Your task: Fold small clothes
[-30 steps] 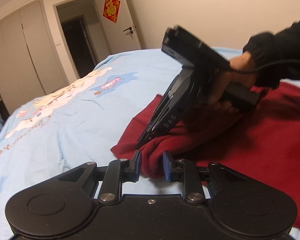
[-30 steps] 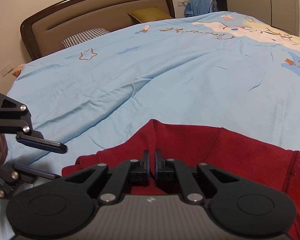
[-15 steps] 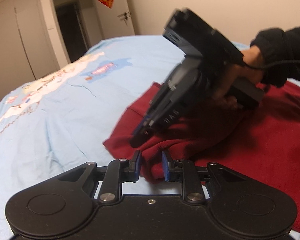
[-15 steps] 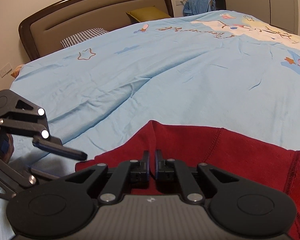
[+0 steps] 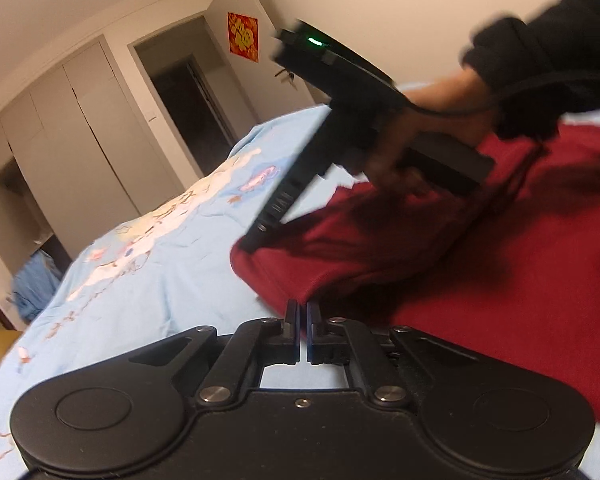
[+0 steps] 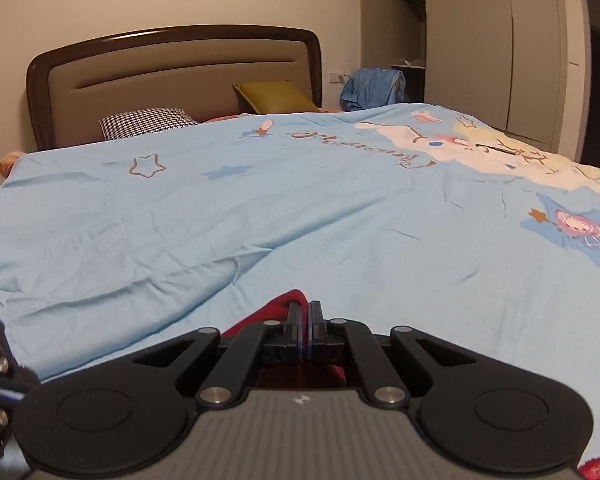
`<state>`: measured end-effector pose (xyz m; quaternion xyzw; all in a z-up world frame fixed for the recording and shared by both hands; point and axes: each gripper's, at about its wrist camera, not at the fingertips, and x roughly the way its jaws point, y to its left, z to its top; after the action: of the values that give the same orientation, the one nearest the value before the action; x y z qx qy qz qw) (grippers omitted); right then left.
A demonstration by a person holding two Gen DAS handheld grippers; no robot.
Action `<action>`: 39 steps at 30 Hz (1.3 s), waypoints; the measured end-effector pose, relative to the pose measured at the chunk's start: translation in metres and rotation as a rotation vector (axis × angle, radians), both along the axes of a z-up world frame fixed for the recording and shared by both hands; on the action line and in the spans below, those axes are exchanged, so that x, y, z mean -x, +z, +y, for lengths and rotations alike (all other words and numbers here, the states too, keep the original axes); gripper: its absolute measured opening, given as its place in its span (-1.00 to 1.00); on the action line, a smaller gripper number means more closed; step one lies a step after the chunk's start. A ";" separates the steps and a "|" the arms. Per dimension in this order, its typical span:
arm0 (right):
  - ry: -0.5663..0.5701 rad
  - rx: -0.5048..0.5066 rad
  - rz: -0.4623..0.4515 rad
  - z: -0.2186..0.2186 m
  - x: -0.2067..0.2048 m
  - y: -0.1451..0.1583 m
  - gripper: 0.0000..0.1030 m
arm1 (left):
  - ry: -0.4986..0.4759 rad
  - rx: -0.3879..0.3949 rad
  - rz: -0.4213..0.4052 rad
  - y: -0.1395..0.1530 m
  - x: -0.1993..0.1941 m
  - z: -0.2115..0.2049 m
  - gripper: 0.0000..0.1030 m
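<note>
Both grippers are on the red garment, which lies on the light blue bedspread near my edge of the bed. My right gripper has its fingers pressed together on a raised fold of red cloth, lifted clear of the bedspread. My left gripper is pressed nearly together too, right at the folded corner; whether cloth sits between its fingers, I cannot tell. The garment's bulk spreads to the right of my left tool, so I reckon the fold carries that way. My right hand leads, being higher.
</note>
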<state>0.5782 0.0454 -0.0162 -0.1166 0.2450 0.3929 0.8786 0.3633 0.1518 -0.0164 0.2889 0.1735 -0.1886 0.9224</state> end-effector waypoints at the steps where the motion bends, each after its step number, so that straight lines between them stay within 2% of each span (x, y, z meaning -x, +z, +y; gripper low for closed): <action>1: 0.009 0.024 -0.009 0.007 0.001 -0.003 -0.95 | 0.009 -0.017 0.022 -0.006 -0.002 -0.002 -0.98; 4: 0.019 0.120 -0.019 0.025 0.004 -0.020 -0.95 | 0.060 -0.061 0.060 -0.017 -0.009 -0.007 -0.97; 7: 0.000 0.106 0.007 0.019 0.005 -0.024 -0.82 | 0.086 -0.024 0.112 -0.011 -0.014 -0.007 -0.90; 8: -0.005 0.091 0.007 0.011 0.008 -0.021 -0.62 | 0.086 -0.009 0.133 -0.008 -0.015 -0.005 -0.85; 9: -0.012 0.081 0.005 0.003 0.010 -0.017 -0.32 | 0.089 0.012 0.151 -0.007 -0.014 -0.003 -0.69; 11: -0.032 0.061 -0.014 -0.021 0.018 -0.009 -0.09 | 0.099 0.063 0.171 -0.001 -0.012 0.004 -0.59; 15: -0.098 0.045 -0.039 -0.080 0.040 0.003 0.34 | 0.147 0.198 0.182 0.010 -0.011 0.010 -0.47; 18: -0.177 0.044 -0.067 -0.126 0.064 0.004 0.52 | 0.207 0.372 0.178 0.023 -0.023 0.015 -0.41; 21: -0.263 0.056 -0.098 -0.165 0.090 -0.001 0.64 | 0.271 0.540 0.187 0.031 -0.043 0.012 -0.42; 24: -0.332 0.054 -0.102 -0.194 0.112 -0.010 0.66 | 0.341 0.616 0.225 0.028 -0.065 0.006 -0.53; 26: -0.372 0.057 -0.096 -0.209 0.122 -0.016 0.67 | 0.403 0.620 0.268 0.019 -0.080 0.005 -0.60; 27: -0.393 0.064 -0.095 -0.216 0.126 -0.020 0.68 | 0.441 0.597 0.280 0.014 -0.085 0.003 -0.62; 30: -0.484 0.085 -0.069 -0.234 0.132 -0.033 0.68 | 0.550 0.471 0.277 -0.007 -0.088 0.002 -0.67; 34: -0.606 0.067 0.006 -0.265 0.137 -0.050 0.73 | 0.616 0.492 0.261 -0.023 -0.081 0.014 -0.67; 37: -0.628 0.019 0.024 -0.282 0.147 -0.049 0.76 | 0.636 0.463 0.248 -0.017 -0.078 0.009 -0.64; 39: -0.629 -0.010 0.023 -0.292 0.157 -0.044 0.81 | 0.659 0.496 0.254 -0.012 -0.075 0.012 -0.58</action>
<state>0.4214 -0.2469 -0.0601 -0.0265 0.2771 0.1041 0.9548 0.4386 0.1638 -0.0281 -0.0379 0.3183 0.0462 0.9461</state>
